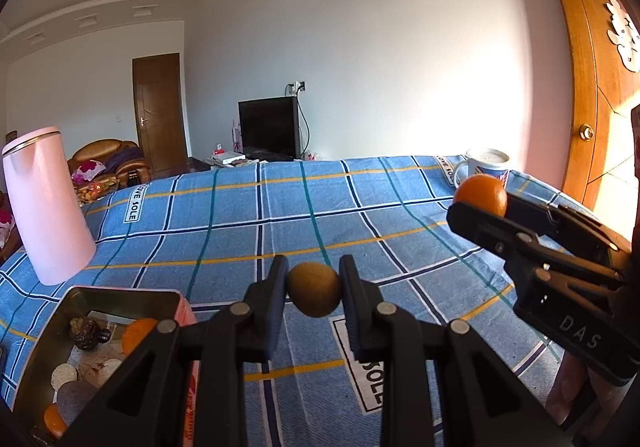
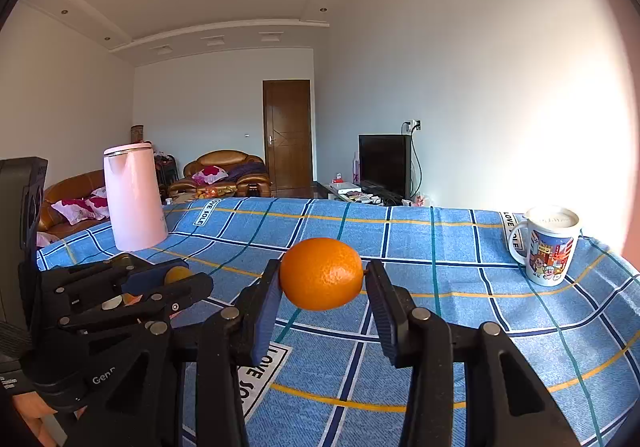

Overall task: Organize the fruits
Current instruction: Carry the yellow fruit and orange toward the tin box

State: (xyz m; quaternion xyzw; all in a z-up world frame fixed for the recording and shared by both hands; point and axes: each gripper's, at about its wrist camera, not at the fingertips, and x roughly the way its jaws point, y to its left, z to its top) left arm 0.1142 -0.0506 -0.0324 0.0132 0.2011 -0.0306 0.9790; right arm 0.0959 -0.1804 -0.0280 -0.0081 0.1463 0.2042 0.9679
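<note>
Blue tablecloth ("LOVE SOLE"), right gripper "DAS"

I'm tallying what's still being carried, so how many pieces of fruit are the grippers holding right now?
2. The left gripper is shut on a small brown fruit, and the right gripper is shut on an orange. More fruit sits in the tin, partly hidden.

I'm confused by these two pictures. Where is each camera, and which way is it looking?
Left wrist: sits on the left hand-held gripper, looking along its fingers at a brown fruit; the right hand-held gripper shows.
Right wrist: sits on the right hand-held gripper, looking at its orange; the left hand-held gripper shows.
Both share the blue tablecloth, pink kettle and mug.
</note>
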